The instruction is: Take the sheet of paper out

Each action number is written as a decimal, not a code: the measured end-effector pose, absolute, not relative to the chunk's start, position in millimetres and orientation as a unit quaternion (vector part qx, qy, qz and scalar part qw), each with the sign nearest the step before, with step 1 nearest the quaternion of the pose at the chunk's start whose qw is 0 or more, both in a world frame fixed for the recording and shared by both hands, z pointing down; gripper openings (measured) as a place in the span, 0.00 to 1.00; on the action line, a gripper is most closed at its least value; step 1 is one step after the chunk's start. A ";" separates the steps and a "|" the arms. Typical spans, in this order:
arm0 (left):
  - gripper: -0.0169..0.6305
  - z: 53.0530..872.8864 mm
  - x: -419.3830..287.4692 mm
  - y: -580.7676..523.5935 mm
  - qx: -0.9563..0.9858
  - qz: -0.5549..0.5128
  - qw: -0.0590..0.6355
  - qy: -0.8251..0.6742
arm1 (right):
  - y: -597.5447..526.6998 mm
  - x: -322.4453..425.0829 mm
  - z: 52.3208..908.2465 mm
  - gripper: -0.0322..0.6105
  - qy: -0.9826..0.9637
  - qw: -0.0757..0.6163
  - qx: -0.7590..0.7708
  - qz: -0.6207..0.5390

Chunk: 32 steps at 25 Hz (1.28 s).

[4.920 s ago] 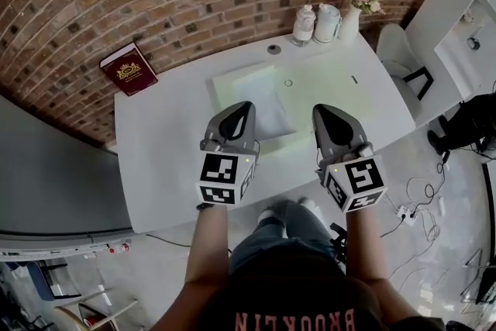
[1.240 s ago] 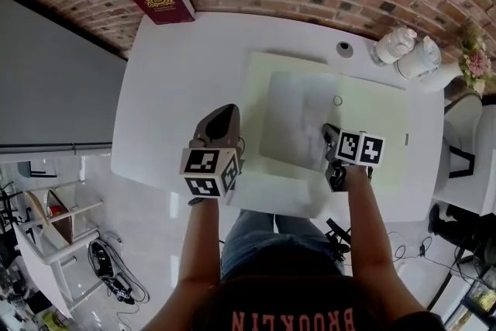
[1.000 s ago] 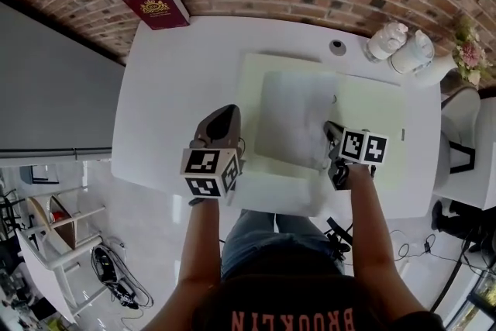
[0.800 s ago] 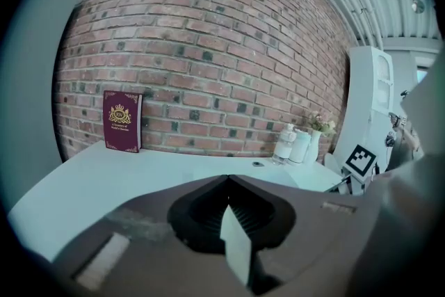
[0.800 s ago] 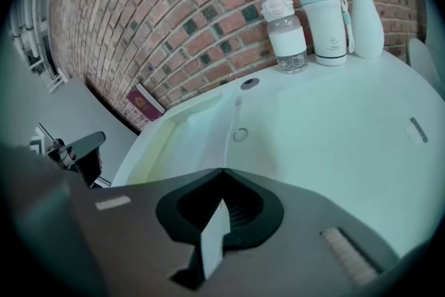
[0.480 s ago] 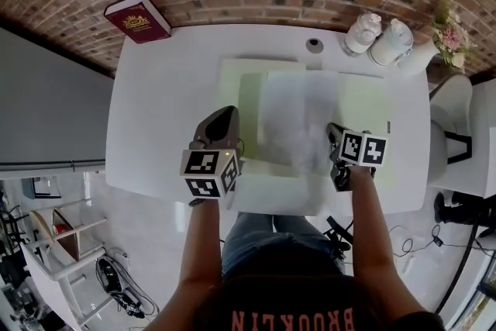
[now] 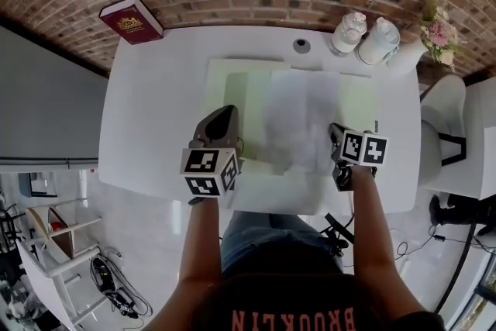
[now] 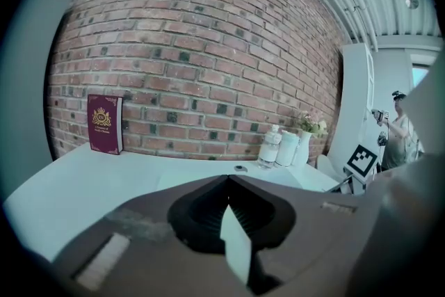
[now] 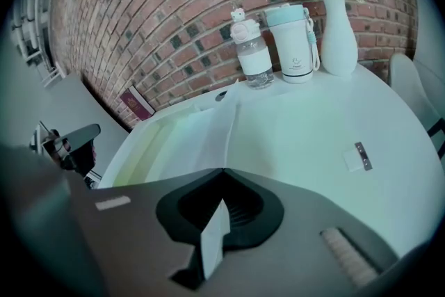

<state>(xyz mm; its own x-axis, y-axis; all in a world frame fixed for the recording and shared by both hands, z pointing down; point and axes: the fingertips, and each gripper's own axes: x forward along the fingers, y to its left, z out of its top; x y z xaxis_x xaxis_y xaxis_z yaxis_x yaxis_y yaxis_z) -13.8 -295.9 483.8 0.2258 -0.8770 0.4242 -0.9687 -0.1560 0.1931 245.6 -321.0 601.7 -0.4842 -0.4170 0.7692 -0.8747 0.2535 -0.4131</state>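
Observation:
A pale green folder (image 7: 225,89) lies open on the white table (image 7: 151,136). A white sheet of paper (image 7: 302,120) lies over its middle and reaches past its near edge. My left gripper (image 7: 229,112) is at the folder's near left part. In the left gripper view it (image 8: 228,177) is shut on a thin pale strip (image 8: 236,247), which looks like the folder's edge. My right gripper (image 7: 333,129) is at the sheet's near right corner. In the right gripper view it (image 9: 222,170) is shut on a white paper edge (image 9: 214,236), with the folder (image 9: 160,142) ahead.
A dark red book (image 7: 130,19) leans at the brick wall, back left. A bottle (image 7: 349,31), a lidded cup (image 7: 378,41) and a vase of flowers (image 7: 425,39) stand at the back right. A small clip (image 9: 358,156) lies right of the folder. A chair (image 7: 442,128) stands beyond the table's right edge.
The sheet has slid to the right relative to the folder, so a wider band of pale green shows to its left. Both grippers keep their grips.

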 end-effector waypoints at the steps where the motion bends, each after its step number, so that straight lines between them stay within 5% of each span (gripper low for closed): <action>1: 0.02 483.0 -12.2 -296.0 0.753 0.106 0.214 -0.613 | -321.0 249.3 600.7 0.05 -0.746 0.266 0.435 0.429; 16: 0.02 472.0 26.2 -301.1 0.776 0.111 0.193 -0.590 | -317.2 308.2 578.0 0.05 -0.739 0.294 0.484 0.365; 32: 0.02 446.1 41.4 -302.7 0.802 0.100 0.152 -0.569 | -321.7 298.1 484.6 0.05 -0.788 0.194 0.518 0.272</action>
<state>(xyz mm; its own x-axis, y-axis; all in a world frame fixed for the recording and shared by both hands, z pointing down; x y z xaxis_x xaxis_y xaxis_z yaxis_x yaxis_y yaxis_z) 41.4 -302.7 446.1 0.3329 -0.8824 0.3326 -0.9429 -0.3066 0.1302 298.1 -321.7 484.6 -0.3887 -0.7102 0.5870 -0.9211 0.3158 -0.2279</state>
